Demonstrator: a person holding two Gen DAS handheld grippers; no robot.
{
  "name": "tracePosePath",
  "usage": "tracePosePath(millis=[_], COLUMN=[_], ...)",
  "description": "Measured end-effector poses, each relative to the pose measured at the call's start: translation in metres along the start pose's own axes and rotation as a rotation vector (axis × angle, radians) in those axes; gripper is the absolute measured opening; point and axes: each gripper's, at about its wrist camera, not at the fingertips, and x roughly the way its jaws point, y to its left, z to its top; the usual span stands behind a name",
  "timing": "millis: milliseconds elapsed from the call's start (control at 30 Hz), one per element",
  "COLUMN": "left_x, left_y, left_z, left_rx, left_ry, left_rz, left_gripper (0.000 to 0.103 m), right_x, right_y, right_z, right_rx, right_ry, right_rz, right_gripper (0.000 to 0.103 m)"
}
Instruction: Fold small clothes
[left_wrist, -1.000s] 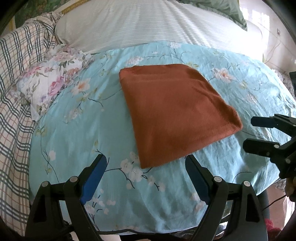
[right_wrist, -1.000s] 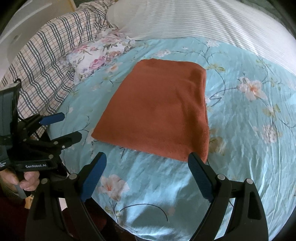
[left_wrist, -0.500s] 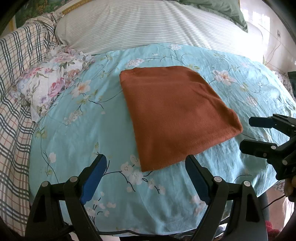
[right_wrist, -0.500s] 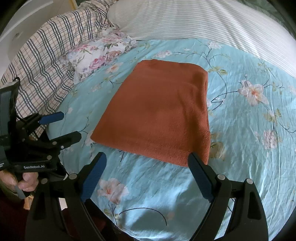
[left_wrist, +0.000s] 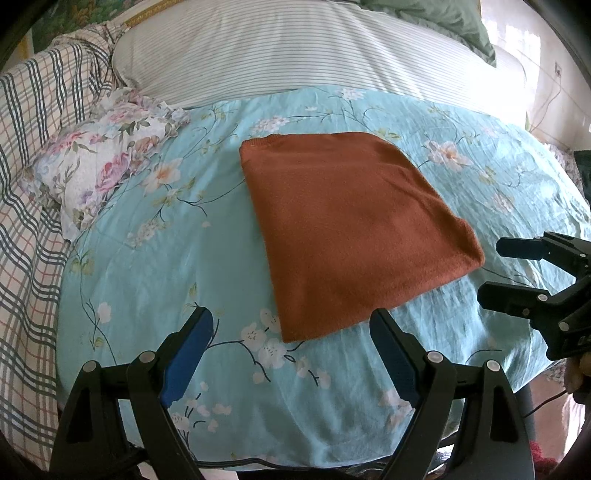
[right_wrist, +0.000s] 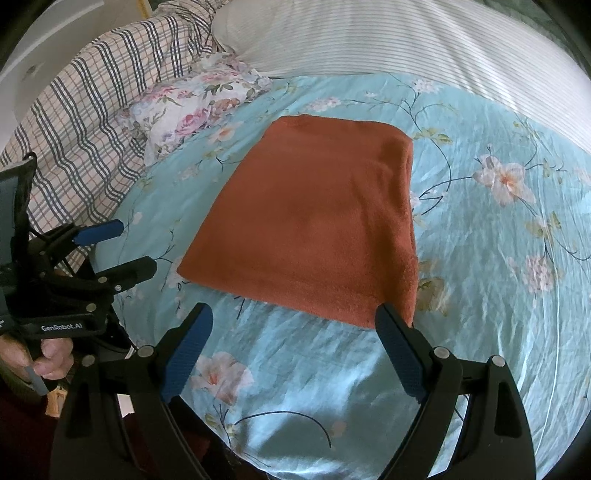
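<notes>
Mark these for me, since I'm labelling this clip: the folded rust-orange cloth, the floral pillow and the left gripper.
Rust-orange cloth (left_wrist: 354, 229): left wrist view, middle of its top surface.
Floral pillow (right_wrist: 195, 107): right wrist view, middle of its patterned cover.
Left gripper (left_wrist: 291, 350): left wrist view, midway between its open fingertips.

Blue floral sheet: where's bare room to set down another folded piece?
On the blue floral sheet, the widest bare patch lies between the rust cloth and the floral pillow. Another opens right of the cloth, toward the striped bedding. The near strip is crowded: left gripper and right gripper hover there, jaws open.
</notes>
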Motion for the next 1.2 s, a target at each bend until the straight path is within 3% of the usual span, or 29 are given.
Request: tracePosePath(millis=[1200], left_x=[-0.0098], left_y=[-0.0087], left_z=[0.0025], left_rx=[-0.018], left_ry=[-0.02], left_rz=[-0.003], left_gripper=[0.087], right_x=[-0.0068], right_y=[0.0068], right_z=[0.0049], right_rx=[-0.016], right_ry=[-0.019], right_rz=[0.001], right_gripper=[0.09])
